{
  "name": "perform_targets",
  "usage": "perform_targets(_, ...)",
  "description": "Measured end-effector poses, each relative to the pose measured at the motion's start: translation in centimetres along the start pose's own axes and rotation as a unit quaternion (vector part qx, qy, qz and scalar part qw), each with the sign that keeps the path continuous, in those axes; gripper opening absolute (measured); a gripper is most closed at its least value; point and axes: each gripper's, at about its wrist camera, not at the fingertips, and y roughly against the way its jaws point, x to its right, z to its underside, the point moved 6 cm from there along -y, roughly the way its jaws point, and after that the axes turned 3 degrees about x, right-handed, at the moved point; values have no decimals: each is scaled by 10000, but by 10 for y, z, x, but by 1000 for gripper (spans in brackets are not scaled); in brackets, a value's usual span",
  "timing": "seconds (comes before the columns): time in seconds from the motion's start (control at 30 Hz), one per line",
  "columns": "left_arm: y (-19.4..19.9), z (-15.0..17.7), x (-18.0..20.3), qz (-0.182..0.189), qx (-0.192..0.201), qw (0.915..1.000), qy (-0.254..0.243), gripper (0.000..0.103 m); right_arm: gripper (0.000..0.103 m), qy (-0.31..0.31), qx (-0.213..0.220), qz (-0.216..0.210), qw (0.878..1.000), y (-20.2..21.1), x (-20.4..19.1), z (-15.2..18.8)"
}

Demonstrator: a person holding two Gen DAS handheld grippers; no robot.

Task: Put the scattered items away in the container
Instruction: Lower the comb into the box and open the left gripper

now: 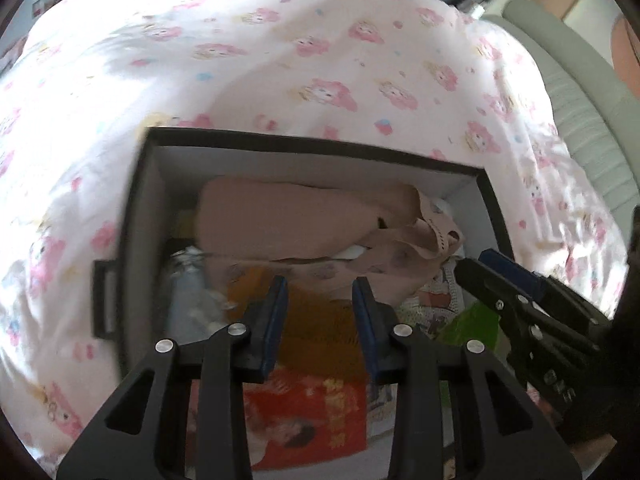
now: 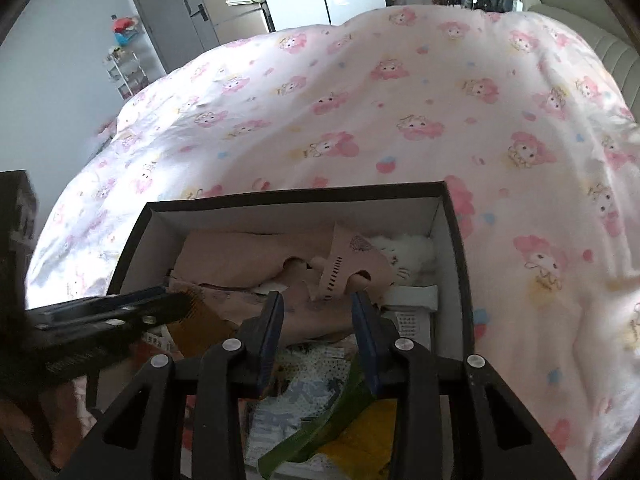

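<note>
Hovering over the black box (image 1: pixel 132 216) on the pink-print bedspread (image 1: pixel 280 60), the left gripper (image 1: pixel 320 292) has its jaws apart, empty, above a beige pouch (image 1: pixel 288 216). From the right wrist, the right gripper (image 2: pixel 316 304) likewise gapes, 2 pads seemingly clear of the pouch, a white plush toy (image 2: pixel 412 252) behind it.

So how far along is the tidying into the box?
Mostly done: the box on the bedspread already holds pink fabric and packets. Both grippers, left and right, hover over it, open, holding nothing. No stray items show on the bedspread.
</note>
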Motion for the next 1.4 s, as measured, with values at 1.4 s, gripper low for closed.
perform_targets(1.4, 54, 33, -19, 700, 136, 9953, 663, 31, 33, 678, -767, -557, 9932, -4, -66, 56)
